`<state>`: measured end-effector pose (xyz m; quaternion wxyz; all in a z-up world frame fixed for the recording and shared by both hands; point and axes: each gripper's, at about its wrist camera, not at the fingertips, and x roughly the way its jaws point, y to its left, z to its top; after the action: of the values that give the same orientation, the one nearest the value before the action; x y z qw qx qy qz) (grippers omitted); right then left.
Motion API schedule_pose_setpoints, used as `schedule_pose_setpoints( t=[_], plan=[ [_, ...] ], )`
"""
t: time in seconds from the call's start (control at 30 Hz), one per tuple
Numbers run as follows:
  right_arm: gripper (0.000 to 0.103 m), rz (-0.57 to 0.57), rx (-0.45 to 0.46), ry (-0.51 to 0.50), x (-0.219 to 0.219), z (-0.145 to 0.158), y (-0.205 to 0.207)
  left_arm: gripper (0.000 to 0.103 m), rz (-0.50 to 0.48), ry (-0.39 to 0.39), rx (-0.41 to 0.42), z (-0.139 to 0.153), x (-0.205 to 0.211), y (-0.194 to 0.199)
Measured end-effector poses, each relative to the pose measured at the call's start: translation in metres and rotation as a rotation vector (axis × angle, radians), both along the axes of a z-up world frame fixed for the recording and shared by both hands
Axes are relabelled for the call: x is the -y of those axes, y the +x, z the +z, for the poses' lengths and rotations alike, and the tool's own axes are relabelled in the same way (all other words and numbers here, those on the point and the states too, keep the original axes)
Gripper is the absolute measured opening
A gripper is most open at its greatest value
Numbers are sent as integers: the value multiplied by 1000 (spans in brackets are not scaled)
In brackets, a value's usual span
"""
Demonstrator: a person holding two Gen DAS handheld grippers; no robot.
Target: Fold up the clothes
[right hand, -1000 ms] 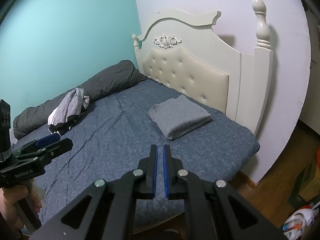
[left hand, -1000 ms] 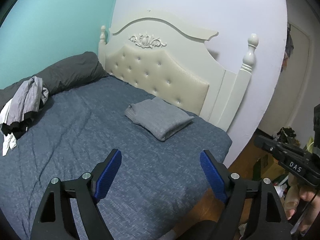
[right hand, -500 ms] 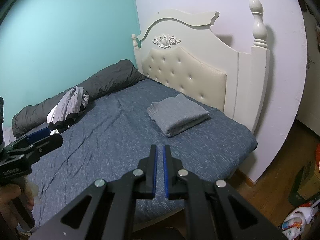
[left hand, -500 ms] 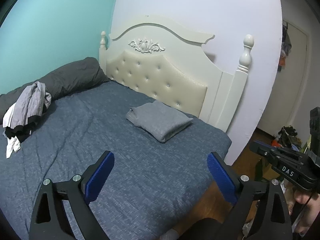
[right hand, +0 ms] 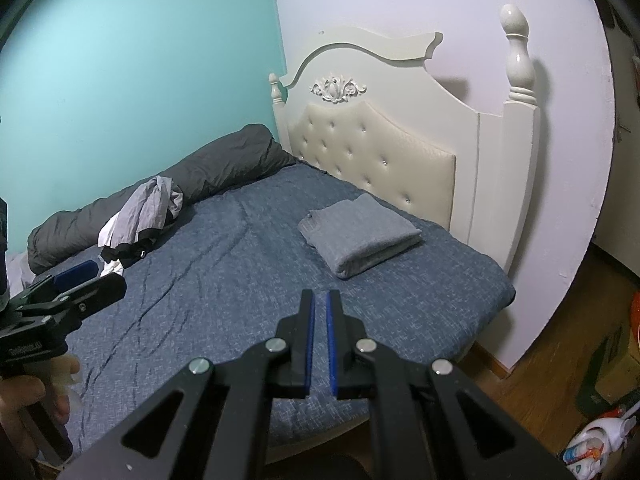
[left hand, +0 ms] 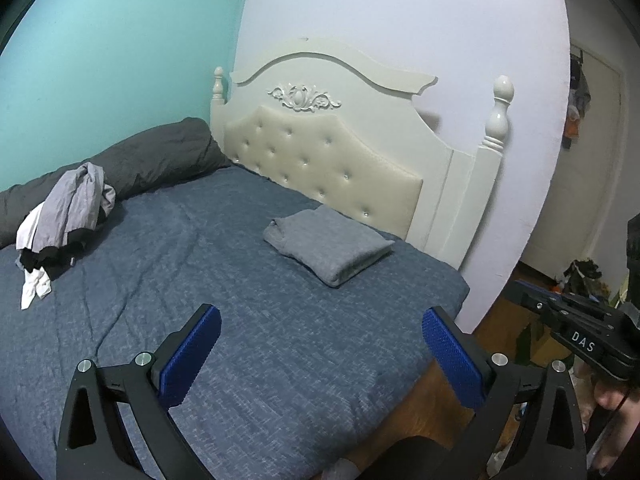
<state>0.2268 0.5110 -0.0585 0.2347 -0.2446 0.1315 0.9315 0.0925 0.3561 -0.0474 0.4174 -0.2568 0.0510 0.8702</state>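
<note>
Both grippers are held above the near edge of the bed point(left hand: 280, 360), clear of its blue-grey cover. Left gripper point(left hand: 320, 344) is seen with its jaws spread to full width; they have just been opening, and only bare cover is seen between the blue pads point(left hand: 192, 356). Right gripper point(right hand: 320, 340) is seen with its jaws pressed nearly together, a thin slit being left between the pads point(right hand: 309, 344), and nothing is pinched. In the left wrist view the right gripper is seen at the right edge, off the side of the bed, over the wooden floor point(right hand: 552, 364). A folded grey garment point(left hand: 330, 246) is laid flat on the bed, just in front of the cream tufted headboard point(left hand: 320, 164) and toward the side nearest the lilac wall point(left hand: 400, 20). A crumpled pile of unfolded clothes point(left hand: 64, 216), grey, white and black, is placed at the far side of the bed, well apart from the folded garment, resting against a rolled dark grey duvet point(left hand: 160, 156) that is laid along the teal wall point(left hand: 100, 60). Neither garment is touched by either gripper.
</note>
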Motion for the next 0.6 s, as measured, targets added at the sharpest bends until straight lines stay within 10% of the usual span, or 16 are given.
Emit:
schedule_pose_setpoints(
  t=[0.37, 0.5, 0.6],
  plan=[
    [7, 0, 2, 16, 7, 0, 0, 103, 27, -9, -17, 0, 2, 5],
    [47, -11, -13, 17, 8, 1, 2, 103, 26, -13, -14, 0, 3, 6],
    [53, -17, -26, 17, 8, 2, 4, 103, 26, -8, -6, 0, 4, 5]
  ],
)
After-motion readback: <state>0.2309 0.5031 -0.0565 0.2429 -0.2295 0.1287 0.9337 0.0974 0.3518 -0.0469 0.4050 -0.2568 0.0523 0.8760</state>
